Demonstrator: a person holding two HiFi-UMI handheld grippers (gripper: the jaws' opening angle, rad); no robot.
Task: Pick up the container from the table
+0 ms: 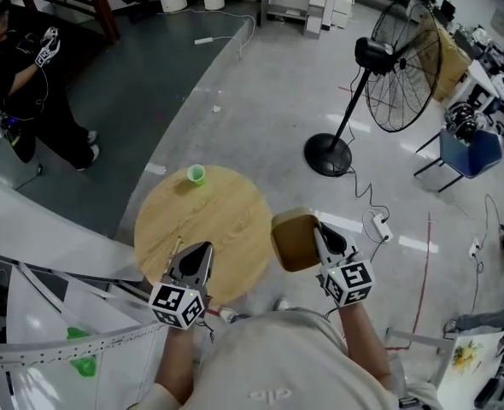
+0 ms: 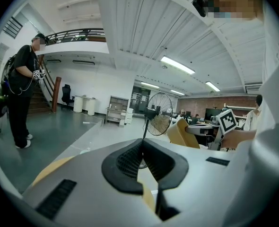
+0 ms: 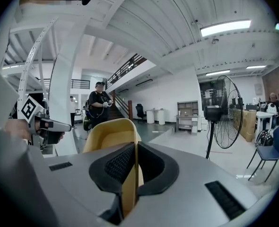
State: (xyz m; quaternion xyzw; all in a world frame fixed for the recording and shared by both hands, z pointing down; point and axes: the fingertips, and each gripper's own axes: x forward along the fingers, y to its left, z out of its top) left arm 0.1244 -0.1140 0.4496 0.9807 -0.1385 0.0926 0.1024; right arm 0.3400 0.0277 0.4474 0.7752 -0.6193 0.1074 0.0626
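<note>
The right gripper [image 1: 319, 234] has its jaws clamped on one wall of the yellow container [image 1: 293, 242]. The thin wall stands edge-on between the black pads in the right gripper view, with the rest of the container [image 3: 110, 137] rising beyond the jaws [image 3: 135, 148]. The container is held in the air, clear of the round wooden counter [image 1: 226, 229] and just past its right edge, over the grey floor [image 1: 269, 101].

The left gripper [image 1: 199, 256] hovers above the near part of the counter. Its jaws are closed, with the pads meeting at the tip [image 2: 142, 143] and nothing gripped. A pale strip shows in the gap behind the pads, and it is probably the counter's wood. A small green cup [image 1: 196, 174] stands upright near the counter's far edge, well apart from both grippers.

A pedestal fan [image 1: 389, 67] stands on the floor to the right, and a person in black [image 1: 21, 84] is at the upper left.
</note>
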